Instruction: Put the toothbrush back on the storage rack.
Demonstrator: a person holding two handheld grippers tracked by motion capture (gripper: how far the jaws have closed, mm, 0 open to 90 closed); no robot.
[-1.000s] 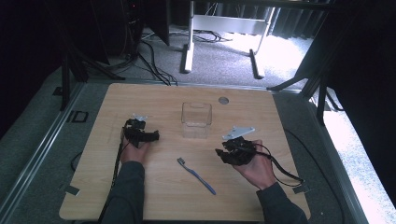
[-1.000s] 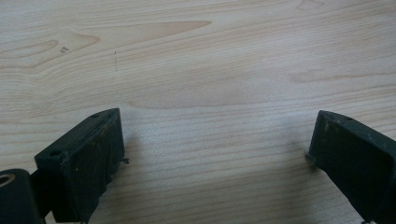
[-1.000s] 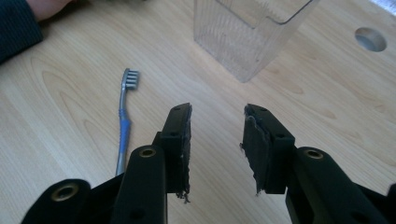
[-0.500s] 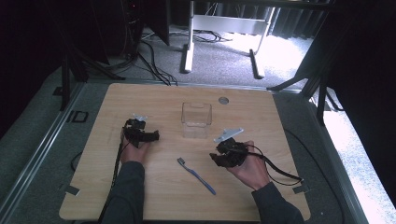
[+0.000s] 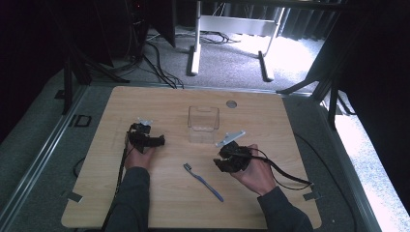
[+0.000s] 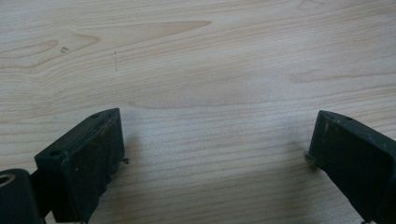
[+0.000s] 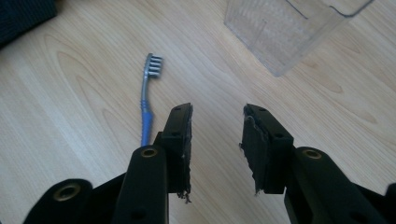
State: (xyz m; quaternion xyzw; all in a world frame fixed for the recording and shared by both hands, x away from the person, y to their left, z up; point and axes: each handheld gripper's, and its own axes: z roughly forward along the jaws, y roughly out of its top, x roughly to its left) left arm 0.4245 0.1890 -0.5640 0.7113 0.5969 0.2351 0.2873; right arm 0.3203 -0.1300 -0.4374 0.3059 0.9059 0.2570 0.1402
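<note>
A blue and grey toothbrush [image 5: 203, 181] lies on the wooden table [image 5: 290, 121], front of centre, bristle head toward the left gripper. In the right gripper view the toothbrush [image 7: 148, 95] lies just left of the jaws, bristles up. A clear plastic cup [image 5: 203, 124] stands behind it, and the cup [image 7: 292, 28] shows at the top right of the right gripper view. My right gripper [image 5: 220, 162] [image 7: 215, 140] is open and holds nothing, right of the toothbrush. My left gripper [image 5: 161, 140] [image 6: 215, 154] rests on the table at the left, wide open over bare wood.
A small round grey insert [image 5: 231, 103] sits in the tabletop behind the cup. Black cables trail from both grippers toward the front edge. Beyond the table are a grey floor, cables and metal stand legs [image 5: 195, 53].
My right gripper has moved left and slightly forward, toward the toothbrush. The left gripper, cup and toothbrush have stayed where they were.
</note>
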